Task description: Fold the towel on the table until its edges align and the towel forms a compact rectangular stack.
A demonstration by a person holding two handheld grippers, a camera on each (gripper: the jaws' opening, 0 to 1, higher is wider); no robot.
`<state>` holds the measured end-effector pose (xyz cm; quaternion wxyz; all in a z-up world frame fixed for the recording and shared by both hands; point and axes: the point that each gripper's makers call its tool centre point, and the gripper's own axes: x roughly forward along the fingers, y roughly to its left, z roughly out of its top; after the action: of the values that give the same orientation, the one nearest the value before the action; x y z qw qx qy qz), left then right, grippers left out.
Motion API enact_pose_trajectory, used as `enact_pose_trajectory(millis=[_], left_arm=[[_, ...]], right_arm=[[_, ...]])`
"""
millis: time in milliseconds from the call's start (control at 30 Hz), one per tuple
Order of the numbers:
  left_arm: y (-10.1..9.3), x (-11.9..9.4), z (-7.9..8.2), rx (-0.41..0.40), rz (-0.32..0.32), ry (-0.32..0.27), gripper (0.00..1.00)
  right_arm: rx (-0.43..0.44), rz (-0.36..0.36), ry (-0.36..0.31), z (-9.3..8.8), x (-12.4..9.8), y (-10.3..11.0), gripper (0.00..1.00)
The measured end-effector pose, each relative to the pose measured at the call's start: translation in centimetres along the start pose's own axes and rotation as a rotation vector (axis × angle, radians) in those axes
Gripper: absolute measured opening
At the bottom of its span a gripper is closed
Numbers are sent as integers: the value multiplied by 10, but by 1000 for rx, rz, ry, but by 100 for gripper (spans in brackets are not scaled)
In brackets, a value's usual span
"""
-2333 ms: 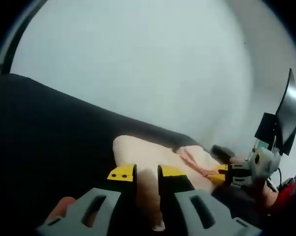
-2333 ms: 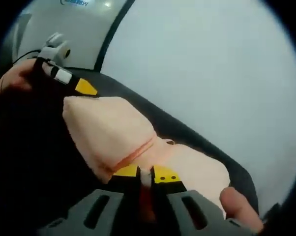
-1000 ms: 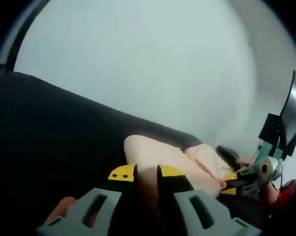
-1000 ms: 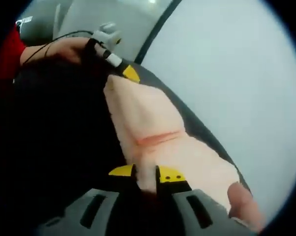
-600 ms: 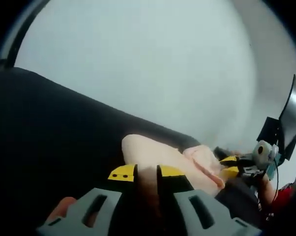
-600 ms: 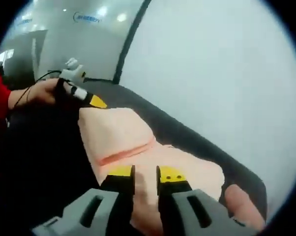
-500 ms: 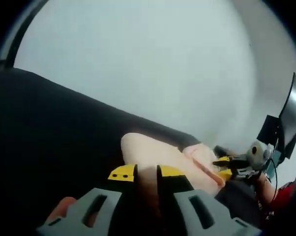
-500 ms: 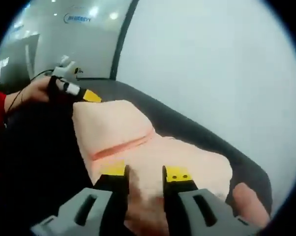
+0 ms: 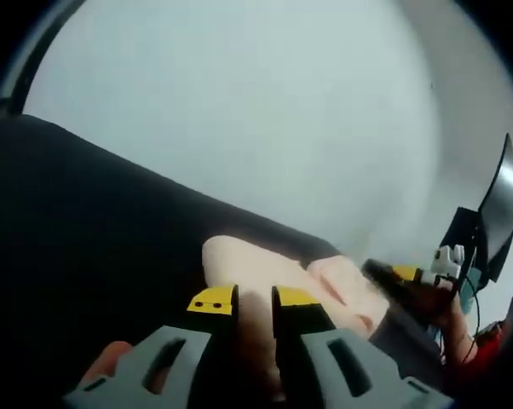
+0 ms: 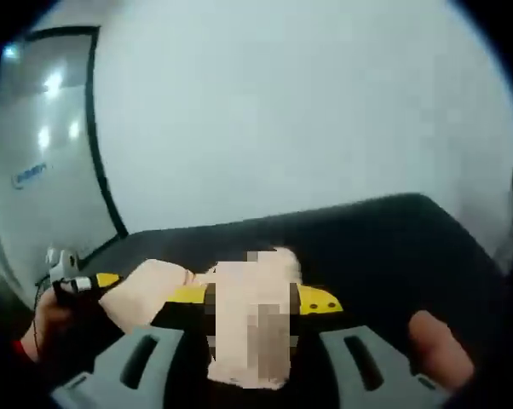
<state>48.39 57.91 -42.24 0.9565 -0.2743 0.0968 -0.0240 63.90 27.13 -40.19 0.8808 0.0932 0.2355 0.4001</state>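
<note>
The pale pink towel (image 9: pixel 265 273) lies bunched on the black table (image 9: pixel 86 221). My left gripper (image 9: pixel 255 300) is shut on the towel's near edge, and cloth fills the narrow gap between its yellow-tipped jaws. In the right gripper view the same towel (image 10: pixel 150 285) lies low in the middle. My right gripper (image 10: pixel 252 298) stands open over it, jaws wide apart with cloth between them. From the right of the left gripper view, the right gripper (image 9: pixel 401 277) comes in beside the towel's far end. The left gripper (image 10: pixel 95 281) touches the towel's left end in the right gripper view.
A pale wall rises behind the table (image 10: pixel 367 239). A dark monitor (image 9: pixel 495 213) stands at the right of the left gripper view. A thumb (image 10: pixel 440 341) rests on the right gripper, and a hand (image 10: pixel 48 319) holds the left gripper.
My right gripper's jaws have spread wide and let go of the towel, and its view has swung up and back. The left gripper keeps its hold, hardly moving.
</note>
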Motion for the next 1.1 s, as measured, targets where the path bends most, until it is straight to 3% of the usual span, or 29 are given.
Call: enact_pose_trajectory(millis=[167, 233, 333, 367, 433, 500, 667, 733, 800, 967, 1100], left_arm=[[-2, 0, -3, -14, -9, 3, 19], [-2, 0, -3, -15, -9, 6, 19], [-1, -1, -3, -10, -3, 5, 19], [0, -1, -2, -11, -1, 2, 19], [1, -2, 0, -13, 3, -6, 19], [2, -3, 2, -18, 8, -15, 19], [3, -4, 3, -25, 12, -24, 18], [3, -4, 3, -28, 14, -21, 18], [4, -3, 3, -32, 16, -20, 18], [11, -5, 5, -34, 42, -27, 18], [20, -8, 11, -42, 72, -44, 18]], right_arm=[[148, -78, 31, -35, 15, -21, 26], [208, -61, 51, -42, 24, -18, 24], [206, -67, 84, -52, 35, -16, 15], [186, -77, 91, -54, 37, -22, 10], [310, -54, 101, -53, 30, -21, 7], [391, -52, 23, -39, 20, -15, 5], [249, -53, -129, -1, -1, 27, 4], [99, -85, -168, 14, -6, 49, 5], [16, -70, -209, 31, -6, 78, 5], [-226, -60, -226, 57, 11, 138, 5], [-404, -21, -184, 47, 39, 192, 5]])
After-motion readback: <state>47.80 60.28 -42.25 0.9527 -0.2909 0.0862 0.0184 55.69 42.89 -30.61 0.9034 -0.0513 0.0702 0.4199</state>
